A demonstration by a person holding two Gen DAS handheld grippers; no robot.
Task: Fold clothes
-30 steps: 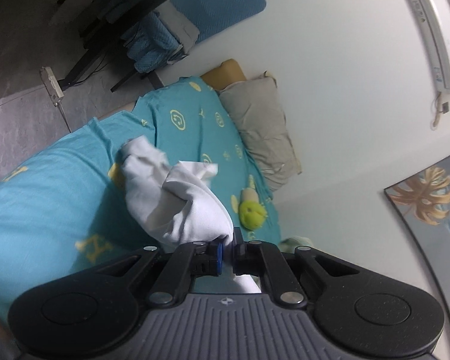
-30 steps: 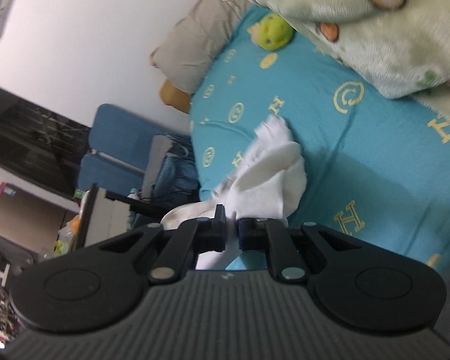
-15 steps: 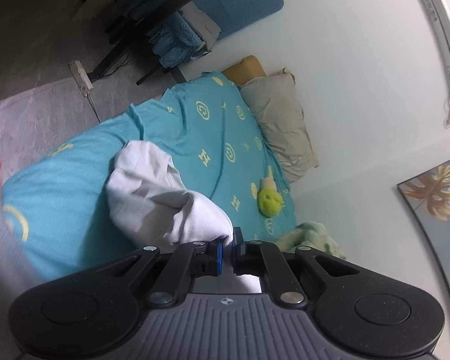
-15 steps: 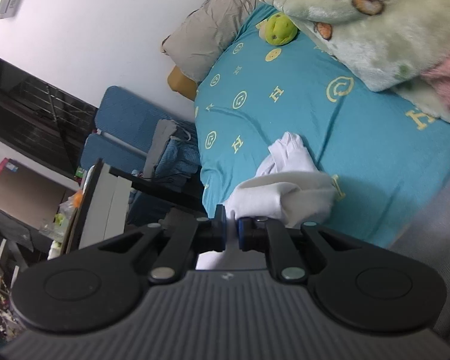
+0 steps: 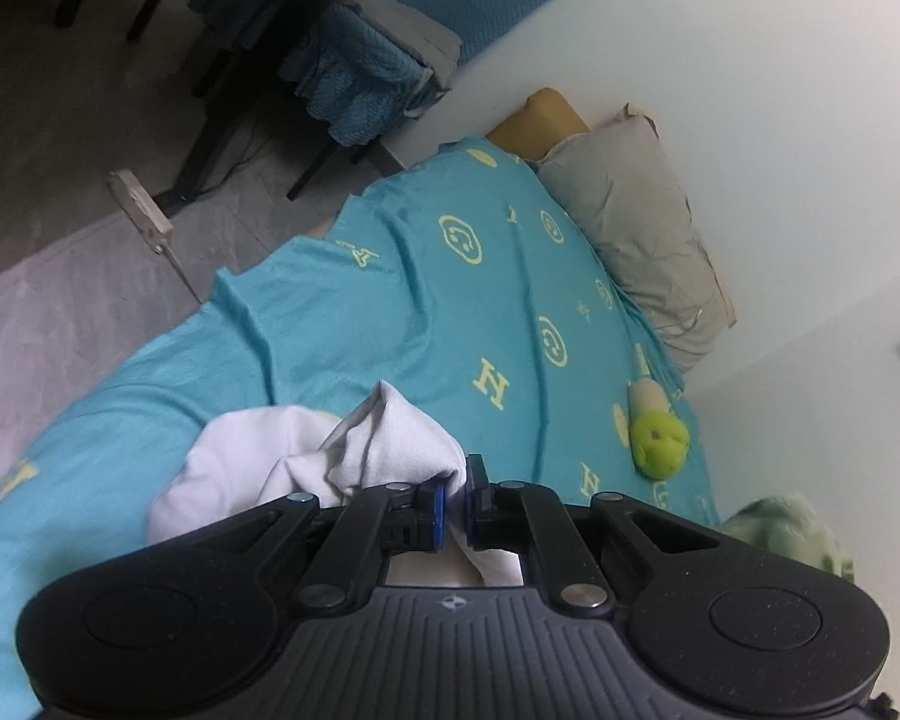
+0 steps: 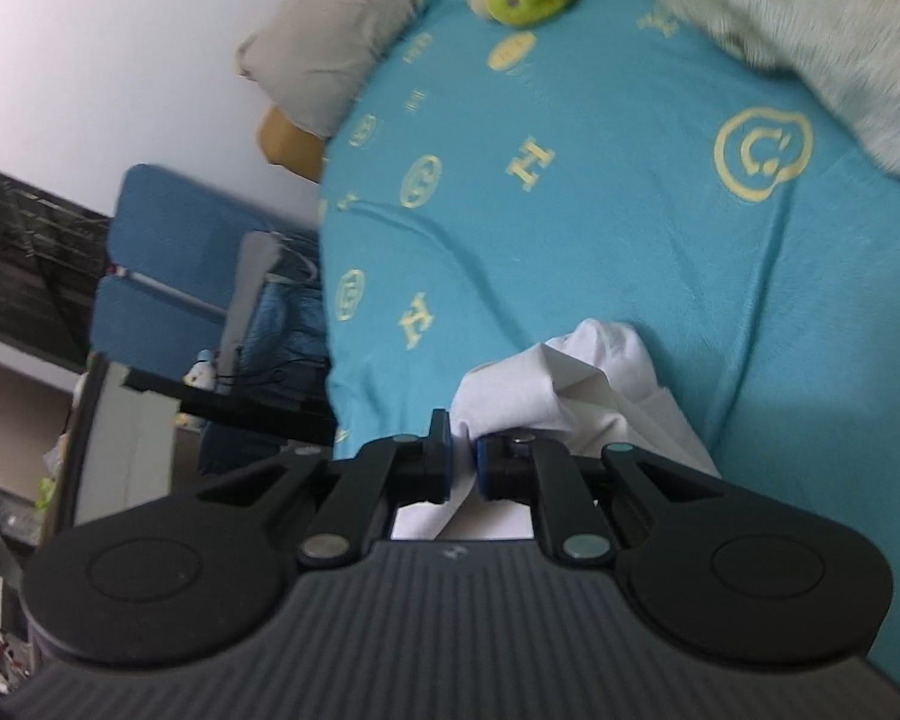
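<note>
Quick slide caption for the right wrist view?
Right hand-held gripper pinches a white garment above the teal bedsheet.

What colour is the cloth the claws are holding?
White. The cloth shows best in the right wrist view, bunched over the teal bedsheet.

Much of the white garment (image 5: 306, 456) lies hidden behind the left tool (image 5: 456, 501) at the bottom of the left wrist frame; its kind cannot be told. The right tool (image 6: 463, 468) likewise covers the cloth's lower part. At the upper right of the right wrist frame, a blurred fleece blanket (image 6: 810, 30) is cut off by the edge. Clutter at the lower left there is too small to tell.
</note>
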